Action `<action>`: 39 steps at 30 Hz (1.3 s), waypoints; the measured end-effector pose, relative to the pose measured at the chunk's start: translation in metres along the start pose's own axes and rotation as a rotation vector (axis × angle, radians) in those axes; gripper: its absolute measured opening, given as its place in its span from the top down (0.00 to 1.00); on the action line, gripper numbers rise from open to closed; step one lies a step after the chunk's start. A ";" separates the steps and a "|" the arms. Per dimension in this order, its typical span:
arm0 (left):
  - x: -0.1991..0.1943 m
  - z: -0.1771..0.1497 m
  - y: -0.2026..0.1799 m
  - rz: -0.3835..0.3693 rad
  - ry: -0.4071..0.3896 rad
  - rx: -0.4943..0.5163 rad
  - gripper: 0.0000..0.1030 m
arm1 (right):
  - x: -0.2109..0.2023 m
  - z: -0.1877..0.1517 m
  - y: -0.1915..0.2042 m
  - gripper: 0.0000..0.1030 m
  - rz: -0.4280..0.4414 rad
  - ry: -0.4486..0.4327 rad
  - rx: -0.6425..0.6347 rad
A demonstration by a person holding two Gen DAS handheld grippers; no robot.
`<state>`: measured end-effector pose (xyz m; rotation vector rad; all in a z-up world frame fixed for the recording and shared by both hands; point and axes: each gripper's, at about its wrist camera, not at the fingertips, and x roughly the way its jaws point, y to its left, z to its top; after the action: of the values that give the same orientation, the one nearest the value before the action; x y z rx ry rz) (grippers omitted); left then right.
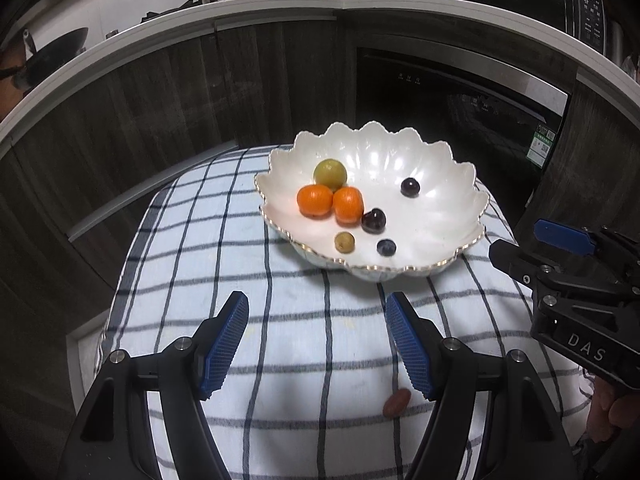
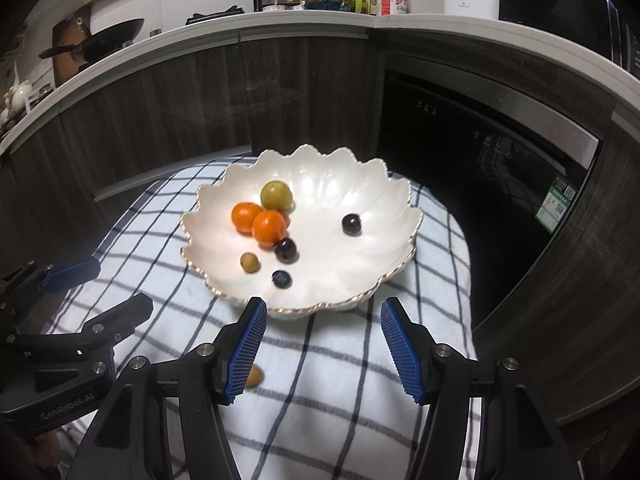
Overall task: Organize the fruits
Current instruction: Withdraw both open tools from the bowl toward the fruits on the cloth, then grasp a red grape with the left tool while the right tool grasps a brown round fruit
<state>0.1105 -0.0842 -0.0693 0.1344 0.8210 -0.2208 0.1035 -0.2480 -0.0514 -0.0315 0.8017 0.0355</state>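
A white scalloped bowl [image 1: 440, 216] [image 2: 360, 272] stands on a blue-checked cloth [image 1: 280, 320]. In it lie two oranges [image 1: 315, 199], a green fruit [image 1: 329, 173], a small yellow-green fruit [image 1: 344, 241], two dark grapes [image 1: 373, 221] and a blueberry [image 1: 386, 247]. A small reddish-brown fruit [image 1: 397, 402] [image 2: 253, 376] lies on the cloth in front of the bowl. My left gripper [image 1: 316, 344] is open and empty over the cloth, the small fruit by its right finger. My right gripper [image 2: 322, 344] is open and empty just before the bowl's near rim.
The table is small; dark wood cabinets [image 1: 160, 92] and a black oven door [image 1: 460, 112] stand behind it. A white counter [image 1: 280, 4] above holds bottles, a rack and a pan. The right gripper shows at the right edge of the left wrist view [image 1: 560, 264].
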 end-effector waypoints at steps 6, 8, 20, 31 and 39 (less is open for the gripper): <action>-0.001 -0.021 -0.002 0.004 0.016 -0.037 0.31 | 0.004 -0.013 0.005 0.41 0.029 0.006 -0.045; -0.001 -0.029 -0.004 0.000 0.025 -0.045 0.31 | 0.005 -0.017 0.007 0.41 0.039 0.004 -0.067; 0.004 -0.057 -0.010 -0.036 0.070 -0.052 0.31 | 0.011 -0.039 0.017 0.41 0.100 0.015 -0.147; 0.009 -0.076 -0.024 -0.015 0.085 -0.075 0.32 | 0.025 -0.056 0.020 0.41 0.177 0.040 -0.202; 0.013 -0.080 -0.036 0.068 0.095 -0.161 0.32 | 0.040 -0.059 0.014 0.41 0.272 0.057 -0.272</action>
<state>0.0539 -0.1045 -0.1342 0.0211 0.9236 -0.0842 0.0882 -0.2361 -0.1212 -0.1816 0.8492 0.4021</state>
